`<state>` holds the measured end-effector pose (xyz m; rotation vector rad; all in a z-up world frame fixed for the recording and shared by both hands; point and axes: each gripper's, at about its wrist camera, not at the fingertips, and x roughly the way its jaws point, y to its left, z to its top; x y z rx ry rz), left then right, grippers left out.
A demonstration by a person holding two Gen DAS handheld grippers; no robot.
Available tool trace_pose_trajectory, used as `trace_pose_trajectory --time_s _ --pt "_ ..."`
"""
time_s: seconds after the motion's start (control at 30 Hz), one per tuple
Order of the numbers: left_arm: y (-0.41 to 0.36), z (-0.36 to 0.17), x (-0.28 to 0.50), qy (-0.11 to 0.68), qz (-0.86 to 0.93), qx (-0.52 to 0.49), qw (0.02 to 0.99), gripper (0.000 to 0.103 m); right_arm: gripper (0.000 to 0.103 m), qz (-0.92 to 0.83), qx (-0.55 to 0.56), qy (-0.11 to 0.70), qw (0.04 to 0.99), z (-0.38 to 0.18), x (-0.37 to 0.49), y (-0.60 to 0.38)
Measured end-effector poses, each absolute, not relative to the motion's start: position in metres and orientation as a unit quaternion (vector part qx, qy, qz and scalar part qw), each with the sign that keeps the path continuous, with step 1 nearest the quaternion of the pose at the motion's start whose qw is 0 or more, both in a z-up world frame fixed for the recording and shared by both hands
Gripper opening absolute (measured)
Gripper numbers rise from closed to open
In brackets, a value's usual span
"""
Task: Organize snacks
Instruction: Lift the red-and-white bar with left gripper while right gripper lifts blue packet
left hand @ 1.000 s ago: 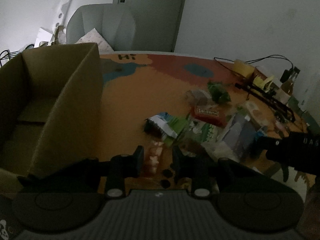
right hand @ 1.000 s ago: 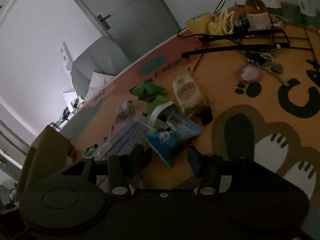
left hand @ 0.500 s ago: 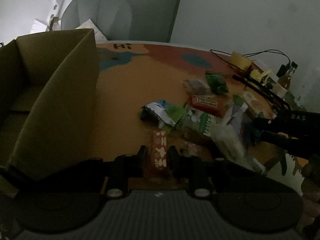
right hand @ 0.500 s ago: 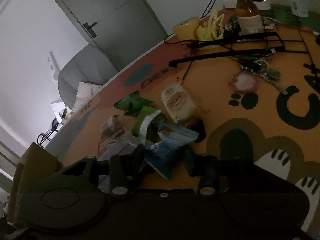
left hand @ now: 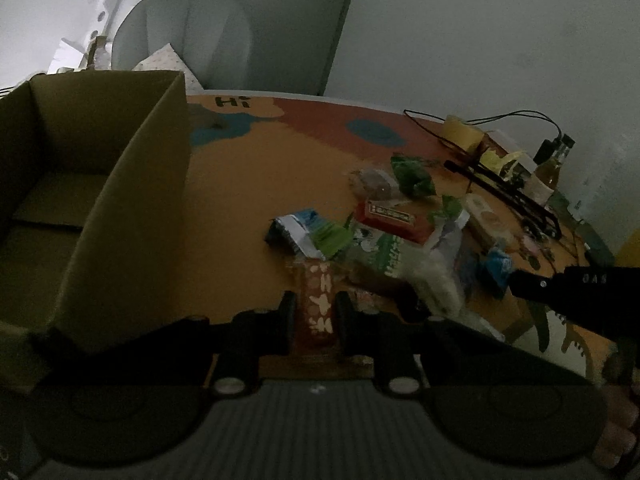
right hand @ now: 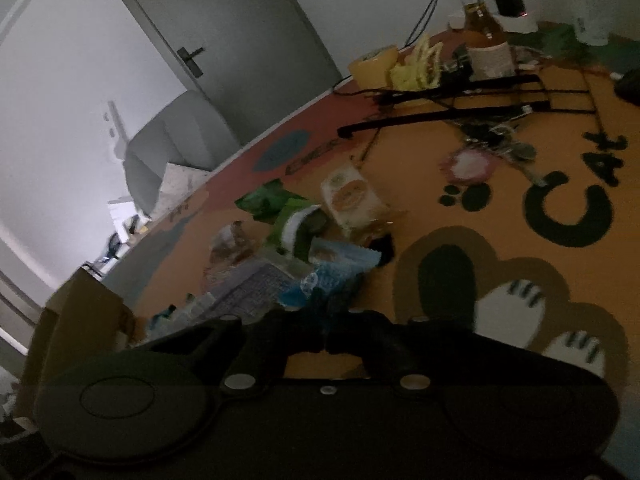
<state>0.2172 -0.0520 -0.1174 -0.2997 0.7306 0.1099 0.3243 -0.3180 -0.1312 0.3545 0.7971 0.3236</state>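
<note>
Snacks (left hand: 384,232) lie in a loose heap on the counter (left hand: 240,200), right of the open box (left hand: 92,184) as the left camera sees it. One of them, a narrow brown packet (left hand: 318,300) printed with pale shapes, is clamped between the fingers of the left hand-held gripper (left hand: 316,312), its long axis running straight ahead along the fingers, its far end just touching the near edge of the heap. The right hand-held gripper (right hand: 324,340) has its fingers drawn together on a blue packet (right hand: 320,284) at the near side of the heap; in the left view that gripper shows only as a dark bar at the right, with the blue packet beside its tip. The box stands to the left of the left gripper, its tall near wall rising right beside it, and its floor looks bare in the part that shows. So the move ahead probably turns on that wall: the brown packet must rise above the rim, then swing left over the opening. The left hand is far nearer the box; the right would have to cross the heap and the bare orange stretch of counter between. That stretch gives open room, while cables (right hand: 440,112) and a bottle (right hand: 486,40) crowd the far side, well apart from either path.
</note>
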Motion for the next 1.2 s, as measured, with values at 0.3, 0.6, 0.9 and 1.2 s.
trace_pose_trajectory --time_s 0.3,0.6,0.9,1.2 --pt "-0.05 -0.118 0.223 0.355 0.056 -0.151 0.921 0.019 0.047 0.139 0.19 0.389 0.891 -0.126 0.333 -0.317" --pt "-0.05 -0.106 0.224 0.344 0.055 -0.143 0.927 0.019 0.049 0.123 0.235 0.403 0.876 -0.138 0.351 -0.312" --pt "-0.047 -0.093 0.218 0.326 0.049 -0.15 0.932 0.015 0.02 0.161 0.259 0.397 0.866 -0.129 0.334 -0.313" --pt "-0.045 -0.079 0.211 0.321 0.028 -0.144 0.936 0.01 0.02 0.192 0.236 0.365 0.88 -0.098 0.317 -0.294"
